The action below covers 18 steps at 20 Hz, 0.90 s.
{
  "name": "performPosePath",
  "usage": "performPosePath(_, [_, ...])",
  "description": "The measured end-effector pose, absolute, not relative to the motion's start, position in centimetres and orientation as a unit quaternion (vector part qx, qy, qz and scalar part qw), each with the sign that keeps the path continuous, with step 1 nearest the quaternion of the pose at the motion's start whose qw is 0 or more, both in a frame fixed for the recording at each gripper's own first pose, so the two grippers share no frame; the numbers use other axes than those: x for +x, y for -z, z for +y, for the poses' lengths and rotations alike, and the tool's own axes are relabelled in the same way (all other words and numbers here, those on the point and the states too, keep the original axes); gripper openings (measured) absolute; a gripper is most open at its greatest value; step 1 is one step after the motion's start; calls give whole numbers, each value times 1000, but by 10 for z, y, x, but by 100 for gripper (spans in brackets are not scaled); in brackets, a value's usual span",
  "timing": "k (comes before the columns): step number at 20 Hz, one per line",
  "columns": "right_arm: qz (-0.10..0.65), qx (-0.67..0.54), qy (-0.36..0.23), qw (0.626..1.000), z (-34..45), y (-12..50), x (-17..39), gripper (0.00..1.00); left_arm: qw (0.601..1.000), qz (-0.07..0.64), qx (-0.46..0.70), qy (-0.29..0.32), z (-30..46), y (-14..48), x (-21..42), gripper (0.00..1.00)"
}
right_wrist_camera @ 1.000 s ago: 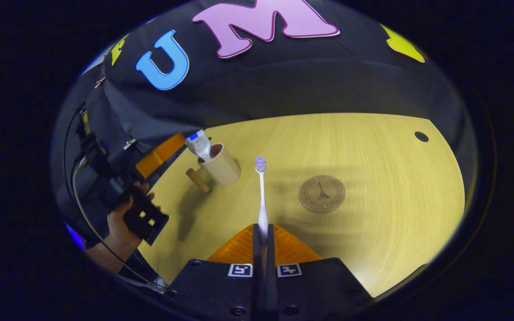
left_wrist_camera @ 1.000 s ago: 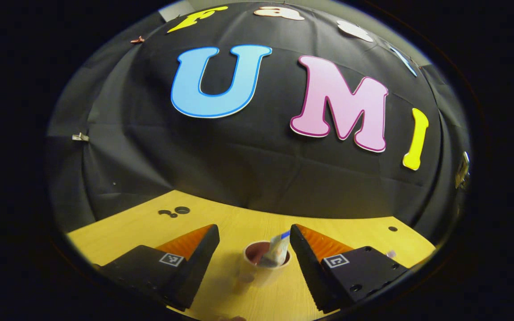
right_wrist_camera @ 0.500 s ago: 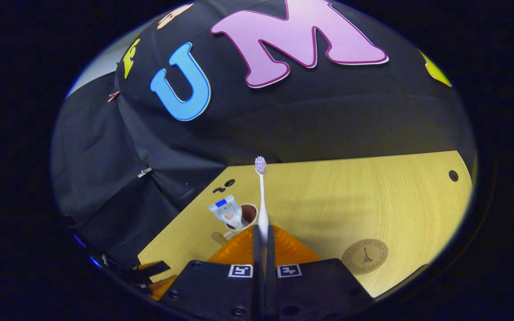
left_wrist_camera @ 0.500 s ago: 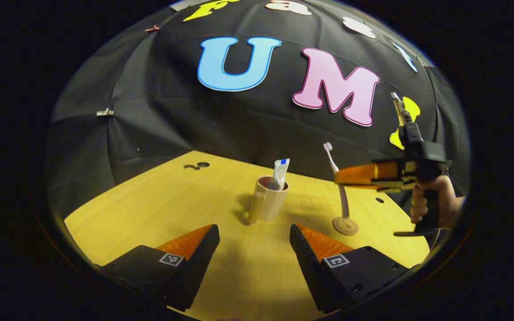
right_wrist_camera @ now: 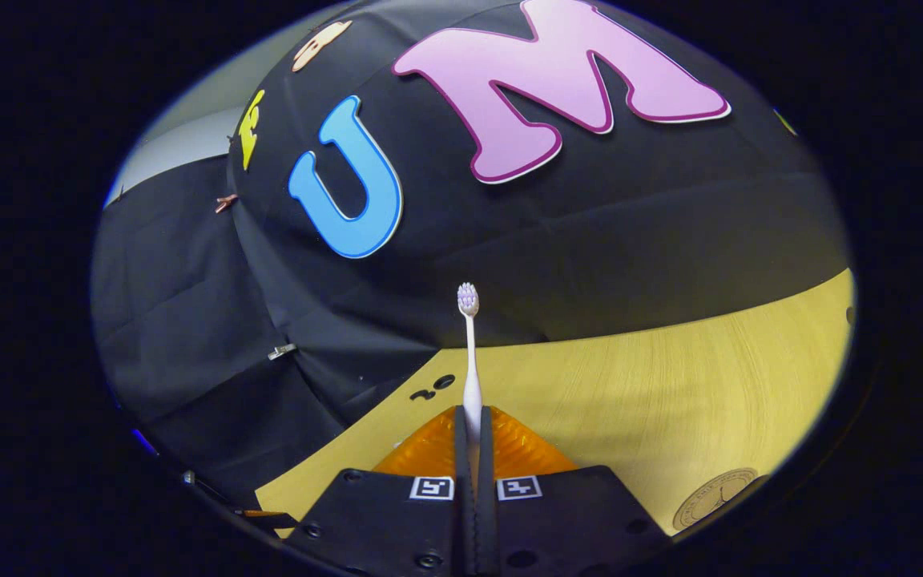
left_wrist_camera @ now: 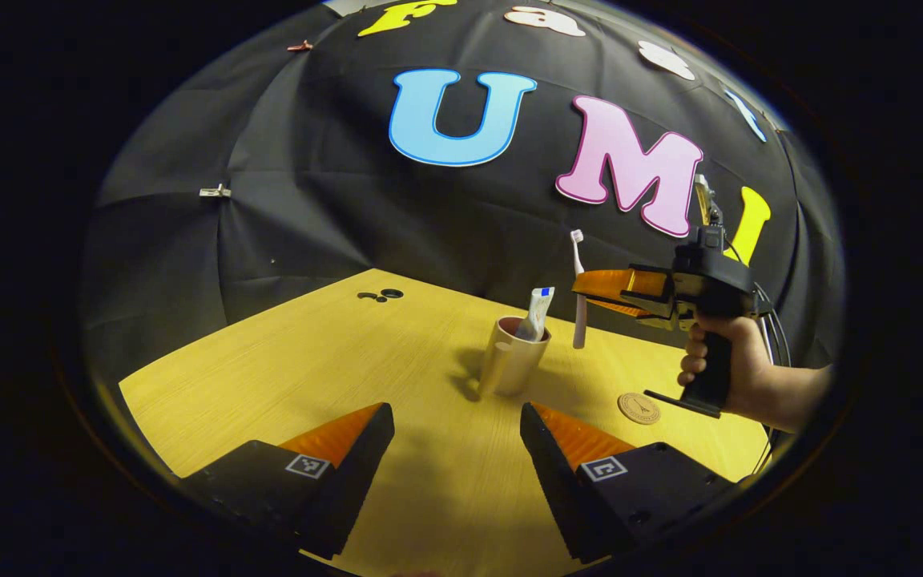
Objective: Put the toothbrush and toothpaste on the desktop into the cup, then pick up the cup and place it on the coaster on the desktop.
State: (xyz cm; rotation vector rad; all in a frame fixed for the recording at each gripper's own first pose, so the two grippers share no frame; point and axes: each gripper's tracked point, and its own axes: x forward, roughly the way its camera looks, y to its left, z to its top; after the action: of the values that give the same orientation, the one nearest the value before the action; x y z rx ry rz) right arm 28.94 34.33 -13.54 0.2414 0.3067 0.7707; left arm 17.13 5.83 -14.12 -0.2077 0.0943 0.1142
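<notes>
Toothpaste point(left_wrist_camera: 537, 312) in cup point(left_wrist_camera: 509, 367), one toothbrush point(right_wrist_camera: 470, 361) gripped.

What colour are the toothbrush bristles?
Pale purple and white on the toothbrush, clearest in the right gripper view.

No readable text, labels or numbers

One cup point(left_wrist_camera: 512, 367) stands on the one desk point(left_wrist_camera: 333, 353). One toothpaste tube point(left_wrist_camera: 536, 314) sits in the cup. One toothbrush point(left_wrist_camera: 578, 288) hangs in the air just right of the cup. One coaster point(left_wrist_camera: 639, 408) lies on the desk right of the cup. Two grippers: the left point(left_wrist_camera: 457, 449) in front of the cup, the right point(left_wrist_camera: 599, 287) above the coaster, with one hand point(left_wrist_camera: 730, 365) gripping it.
</notes>
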Motion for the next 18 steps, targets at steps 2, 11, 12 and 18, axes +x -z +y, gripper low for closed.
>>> performPosePath(2, [134, 120, -369, 912, 350, 139, 301, 5, 993, 40, -100, -54, 61, 143, 171, 98])
performPosePath(11, [101, 108, -379, 914, 369, 155, 317, 5, 992, 51, -107, -34, 49, 161, 189, 98])
performPosePath(12, [93, 98, -387, 912, 372, 157, 315, 5, 992, 54, -108, -31, 46, 165, 192, 98])
performPosePath(18, [78, 86, -384, 916, 370, 168, 315, 5, 993, 64, -101, -20, 41, 174, 196, 98])
